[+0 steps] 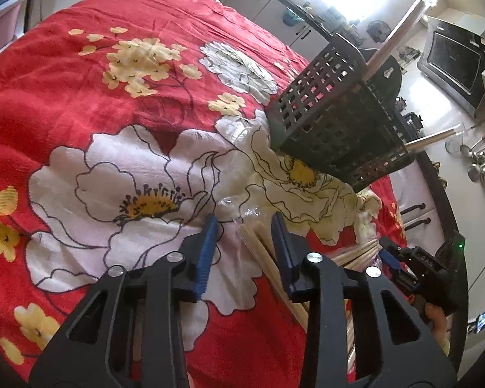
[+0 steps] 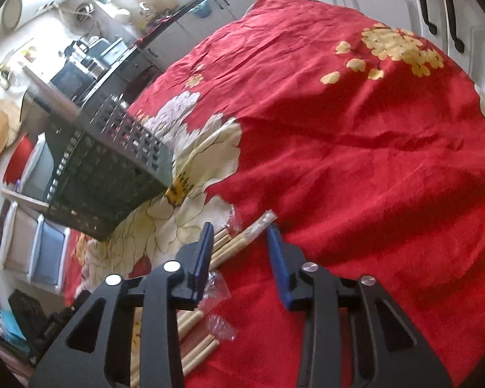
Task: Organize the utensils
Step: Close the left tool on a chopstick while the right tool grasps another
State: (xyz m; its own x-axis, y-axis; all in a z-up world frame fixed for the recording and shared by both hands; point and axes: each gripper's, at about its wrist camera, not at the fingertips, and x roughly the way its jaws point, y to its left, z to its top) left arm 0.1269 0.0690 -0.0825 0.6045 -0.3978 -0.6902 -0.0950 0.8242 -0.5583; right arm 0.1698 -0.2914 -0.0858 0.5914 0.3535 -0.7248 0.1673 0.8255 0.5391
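Wrapped chopsticks [image 2: 242, 241] lengthwise toward the basket [image 2: 113, 168]

A black perforated utensil basket [image 1: 336, 119] stands on the red floral cloth, with two wrapped chopstick pairs [image 1: 401, 30] leaning out of its top. On the cloth near it lie more pale wooden chopsticks [image 2: 232, 245], bundled in clear plastic sleeves, side by side in a loose, roughly parallel heap.
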